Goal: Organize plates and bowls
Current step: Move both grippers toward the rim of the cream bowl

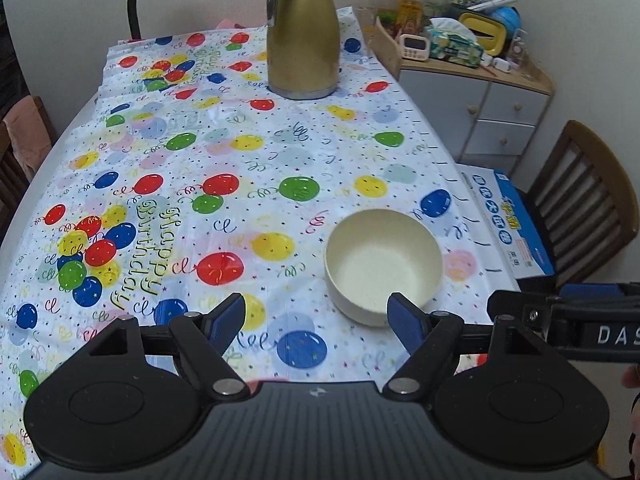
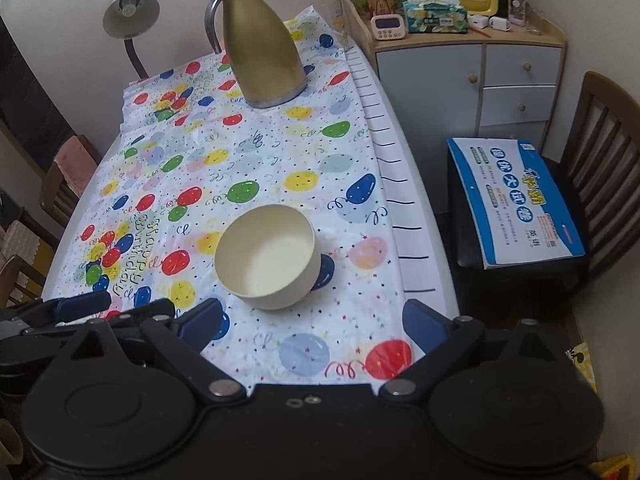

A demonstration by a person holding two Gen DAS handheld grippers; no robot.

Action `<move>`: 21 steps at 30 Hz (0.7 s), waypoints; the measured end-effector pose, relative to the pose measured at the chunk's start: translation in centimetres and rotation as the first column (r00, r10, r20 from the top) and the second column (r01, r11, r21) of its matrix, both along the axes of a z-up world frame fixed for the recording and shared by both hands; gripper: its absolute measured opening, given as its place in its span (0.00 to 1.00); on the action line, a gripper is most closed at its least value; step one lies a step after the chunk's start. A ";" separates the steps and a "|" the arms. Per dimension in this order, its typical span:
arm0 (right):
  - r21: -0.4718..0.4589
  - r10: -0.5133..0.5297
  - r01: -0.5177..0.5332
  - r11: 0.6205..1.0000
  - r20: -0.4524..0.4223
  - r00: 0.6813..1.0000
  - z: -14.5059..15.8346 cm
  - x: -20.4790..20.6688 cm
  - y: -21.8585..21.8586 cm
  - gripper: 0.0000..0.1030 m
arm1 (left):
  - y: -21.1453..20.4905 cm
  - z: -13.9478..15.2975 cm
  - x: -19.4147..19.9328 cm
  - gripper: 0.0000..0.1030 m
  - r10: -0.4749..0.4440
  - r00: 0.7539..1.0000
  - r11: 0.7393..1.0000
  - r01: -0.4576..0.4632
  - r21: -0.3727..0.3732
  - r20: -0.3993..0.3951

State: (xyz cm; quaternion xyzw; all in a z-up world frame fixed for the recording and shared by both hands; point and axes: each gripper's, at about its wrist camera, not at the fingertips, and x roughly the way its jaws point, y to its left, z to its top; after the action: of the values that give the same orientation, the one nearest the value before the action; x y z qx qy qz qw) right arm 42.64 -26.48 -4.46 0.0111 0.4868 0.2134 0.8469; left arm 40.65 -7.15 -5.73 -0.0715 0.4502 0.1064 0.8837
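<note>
The left gripper [image 1: 316,320] stands wide, empty, just short of the bowl [image 1: 384,264]; the right gripper [image 2: 312,320] stands wider, also empty, near the bowl's front. The bowl sits upright near the tablecloth's [image 2: 280,152] right edge; it looks light, rigid, smooth-walled; its rim offers the hold.

We see our left gripper [image 1: 316,320] with jaws apart over the bench [image 1: 280,152], nothing between them, cream bowl [image 1: 384,264] just beyond.

Cream bowl [image 2: 266,256], gold jug [image 2: 260,44], balloon-patterned tablecloth [image 2: 256,152]
</note>
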 end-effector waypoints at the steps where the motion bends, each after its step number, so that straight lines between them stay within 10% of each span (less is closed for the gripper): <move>1: -0.005 0.001 -0.001 1.000 -0.006 1.000 -0.4 0.6 0.3 0.91 | 0.2 -0.4 0.6 0.76 0.007 1.000 1.000 -0.007 -0.004 -0.007; 21: -0.069 -0.046 0.039 0.997 -0.093 0.995 -7.9 7.8 3.9 0.53 | 2.2 -7.7 7.8 0.74 0.078 0.991 0.996 -0.081 -0.026 -0.105</move>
State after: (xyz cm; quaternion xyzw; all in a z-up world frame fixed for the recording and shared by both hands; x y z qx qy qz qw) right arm 50.45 -22.55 -12.36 0.0031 0.5329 0.1782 0.8272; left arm 48.46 -4.96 -13.46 -0.0968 0.4941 0.1384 0.8528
